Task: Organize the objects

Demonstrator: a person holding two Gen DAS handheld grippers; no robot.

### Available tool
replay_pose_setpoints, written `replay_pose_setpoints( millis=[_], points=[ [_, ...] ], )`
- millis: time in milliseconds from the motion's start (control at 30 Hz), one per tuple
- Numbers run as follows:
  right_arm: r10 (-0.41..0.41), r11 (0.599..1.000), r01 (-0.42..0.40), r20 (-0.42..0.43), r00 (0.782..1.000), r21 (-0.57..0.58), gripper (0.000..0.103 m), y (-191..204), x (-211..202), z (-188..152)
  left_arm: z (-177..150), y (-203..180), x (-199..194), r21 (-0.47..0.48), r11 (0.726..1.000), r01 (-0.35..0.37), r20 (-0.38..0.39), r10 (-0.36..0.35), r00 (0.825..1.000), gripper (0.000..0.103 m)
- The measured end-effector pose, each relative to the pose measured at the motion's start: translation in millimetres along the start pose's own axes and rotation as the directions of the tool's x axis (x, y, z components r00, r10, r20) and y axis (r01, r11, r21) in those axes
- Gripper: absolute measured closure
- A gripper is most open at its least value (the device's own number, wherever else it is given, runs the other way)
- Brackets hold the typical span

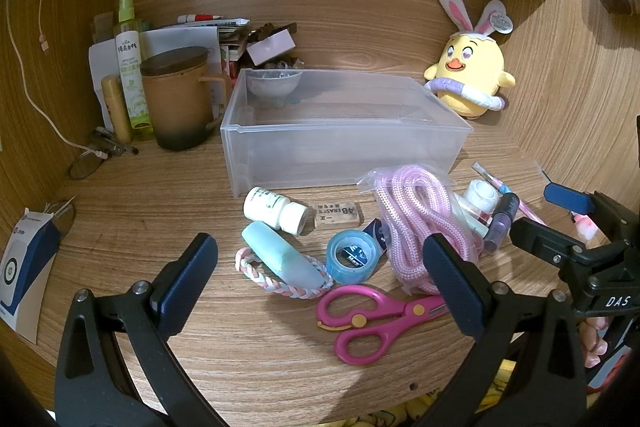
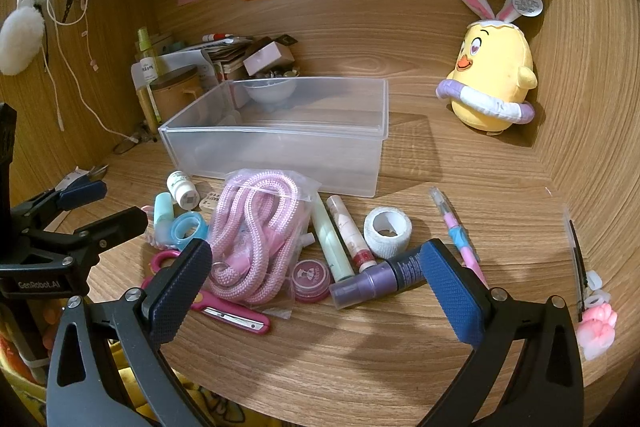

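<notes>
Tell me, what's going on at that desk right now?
Left gripper open, right gripper open, both empty. Clear bin holds nothing; clutter lies in front. Nothing blocking.

Left gripper [image 1: 320, 279] held low at the near edge, jaws spread wide, nothing between the fingers. Right gripper [image 2: 316, 287] likewise spread wide and empty, level with the left and just to its right, pointing toward the far side. Fingertips of the person's right hand [image 1: 594, 343] wrapped on the right gripper's handle.
</notes>
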State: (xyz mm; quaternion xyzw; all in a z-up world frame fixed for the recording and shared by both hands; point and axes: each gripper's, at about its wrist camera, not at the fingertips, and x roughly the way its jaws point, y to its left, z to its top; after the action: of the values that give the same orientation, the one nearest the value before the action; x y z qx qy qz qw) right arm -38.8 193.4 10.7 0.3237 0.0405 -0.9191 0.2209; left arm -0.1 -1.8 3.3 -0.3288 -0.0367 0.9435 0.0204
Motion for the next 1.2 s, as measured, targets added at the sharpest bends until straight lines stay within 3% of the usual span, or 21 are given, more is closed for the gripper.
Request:
replay_pose_setpoints(
  millis=[533, 900, 967, 1033, 1200],
  points=[
    [0.002, 1.0, -0.002, -0.001, 1.0, 0.003, 0.0, -1.1, 0.7, 0.0, -0.7, -1.6, 0.4, -0.001, 1.0, 0.0, 0.0, 0.0, 1.0, 0.0],
    [0.004, 1.0, -0.004, -0.039, 0.999, -0.001, 0.0, -11.4, 16.9, 0.7, -4.3, 15.5, 19.0, -0.05, 0.998, -0.029, -0.05, 0.027, 0.998, 0.0],
    [-0.009, 1.0, 0.009, -0.041, 0.999, 0.006, 0.0, -18.3, 18.7, 1.4, -5.8, 26.0, 25.2, -0.083, 0.996, -0.037, -0.076, 0.03, 0.997, 0.006],
    [-0.033, 0.999, 0.034, -0.037, 0.999, 0.025, 0.0, -29.6, 20.2, 2.8, -6.6, 36.4, 32.7, -0.116, 0.993, -0.036, -0.115, 0.023, 0.993, 0.021],
    [-0.103, 0.992, 0.105, -0.042, 0.994, 0.075, 0.002, -61.6, 26.4, 10.8, -6.5, 47.9, 42.4, -0.158, 0.986, -0.058, -0.142, 0.036, 0.989, 0.026]
  ],
)
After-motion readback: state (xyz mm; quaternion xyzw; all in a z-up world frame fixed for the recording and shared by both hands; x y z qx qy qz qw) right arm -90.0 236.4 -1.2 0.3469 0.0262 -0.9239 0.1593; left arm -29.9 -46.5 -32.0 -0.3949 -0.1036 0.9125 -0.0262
